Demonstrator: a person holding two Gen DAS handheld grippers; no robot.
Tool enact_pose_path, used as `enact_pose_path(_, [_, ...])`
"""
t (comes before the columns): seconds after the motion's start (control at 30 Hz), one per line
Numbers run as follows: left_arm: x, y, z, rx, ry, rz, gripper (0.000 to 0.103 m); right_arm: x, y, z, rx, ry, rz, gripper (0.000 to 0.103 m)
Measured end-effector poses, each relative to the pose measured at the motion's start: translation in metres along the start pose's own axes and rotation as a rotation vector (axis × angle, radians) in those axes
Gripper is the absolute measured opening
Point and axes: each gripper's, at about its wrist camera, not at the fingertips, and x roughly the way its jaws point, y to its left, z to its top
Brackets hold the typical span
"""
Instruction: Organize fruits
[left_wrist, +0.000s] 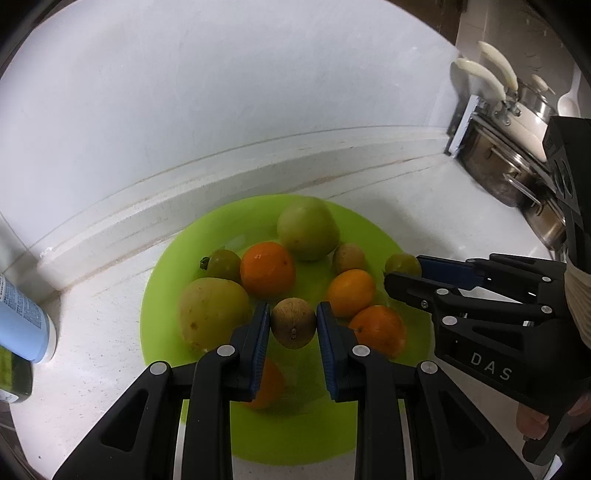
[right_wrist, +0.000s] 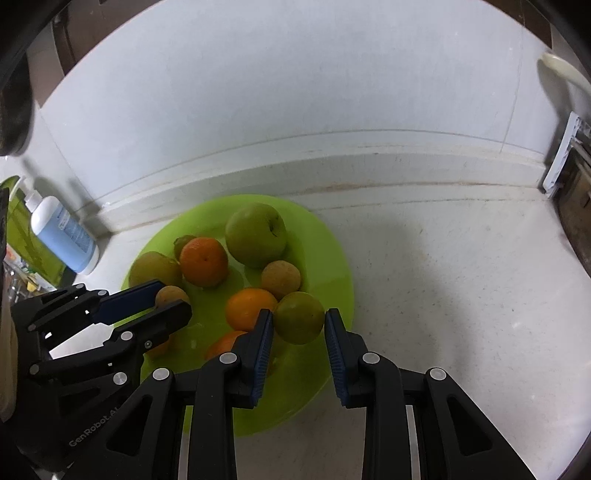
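Left tool (left_wrist: 293, 323) is clamping one brown fruit (left_wrist: 293, 322), right tool (right_wrist: 298, 322) one green fruit (right_wrist: 298, 317), over the green plate (left_wrist: 162, 266) carrying three oranges.

A pale speckled desk (right_wrist: 443, 295) meets a plain white wall (right_wrist: 295, 92) along a raised, stained ledge (right_wrist: 369, 162). At the left stands a blue-labelled pump bottle (right_wrist: 62, 236); at the right, steel pots (left_wrist: 517, 173) with cream handles (left_wrist: 480, 77). Light is soft and even.
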Motion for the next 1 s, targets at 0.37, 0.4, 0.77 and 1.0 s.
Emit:
enact_pose_path(0.37, [-0.012,0.002,0.000,-0.023,-0.024,0.045,0.034,0.002,-0.001,-0.001,-0.008,0.004,0.012,0.033])
enact_pose_path(0.4, [-0.018,0.003,-0.001,-0.032,-0.035,0.051,0.035,0.000,0.000,-0.001,-0.011,-0.003,0.006,0.039])
enact_pose_path(0.77, [-0.090,0.010,-0.026,-0.096,-0.144,0.133,0.049,-0.063,0.019,-0.019,-0.020,-0.116,-0.057,0.055])
enact_pose_path(1.0, [-0.140,0.002,-0.061,-0.115,-0.189,0.175,0.065,-0.106,0.036,-0.051,-0.008,-0.155,-0.069,0.068])
